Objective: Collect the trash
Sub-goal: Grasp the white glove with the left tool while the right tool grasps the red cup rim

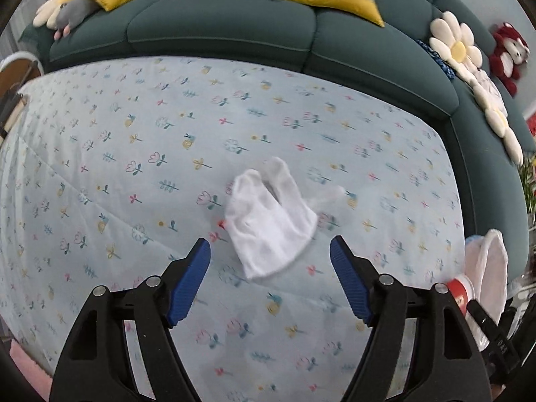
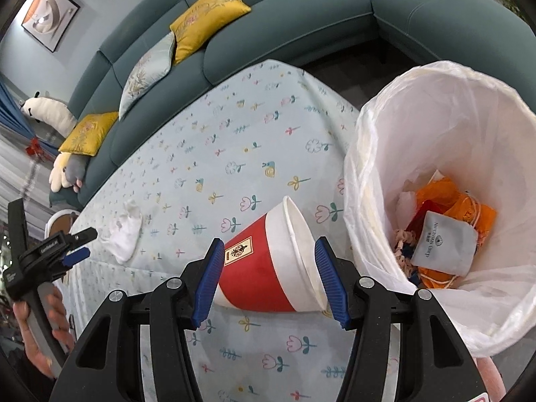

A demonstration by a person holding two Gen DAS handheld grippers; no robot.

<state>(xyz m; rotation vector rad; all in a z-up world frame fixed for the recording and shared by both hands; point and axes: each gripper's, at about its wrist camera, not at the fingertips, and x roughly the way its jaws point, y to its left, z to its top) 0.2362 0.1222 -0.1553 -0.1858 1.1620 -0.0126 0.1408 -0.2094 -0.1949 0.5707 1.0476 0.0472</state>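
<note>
Your right claw is clamped on the red-and-white paper cup, which lies tilted with its mouth toward the lined trash bin at the tabletop's near right corner. One pad sits on the cup's wall, the other at its rim. Your left claw stands wide open with nothing between the jaws; the crumpled white tissue lies on the flowered cloth just ahead of them, toward the middle of the tabletop.

Risks, as I judge them:
- The cup is held across thin paper near the rim. Squeeze harder and it may crumple or squirt out, dropping short of the bin, onto the cloth or past the tabletop's edge.
- The liner's rim is loose and sagging. If the cup or your claw catches it, the bag could be dragged inward or the bin tipped.
- The tissue is soft and flat. If you close too high you may miss it; too low and you may pinch the cloth and pull it along.

Hard to make out:
- Whether the cup holds any liquid; its inside is hidden.
- The bin's base and footing are cut off.
- The left wrist view is blurred, so the tissue's exact outline is uncertain.
</note>
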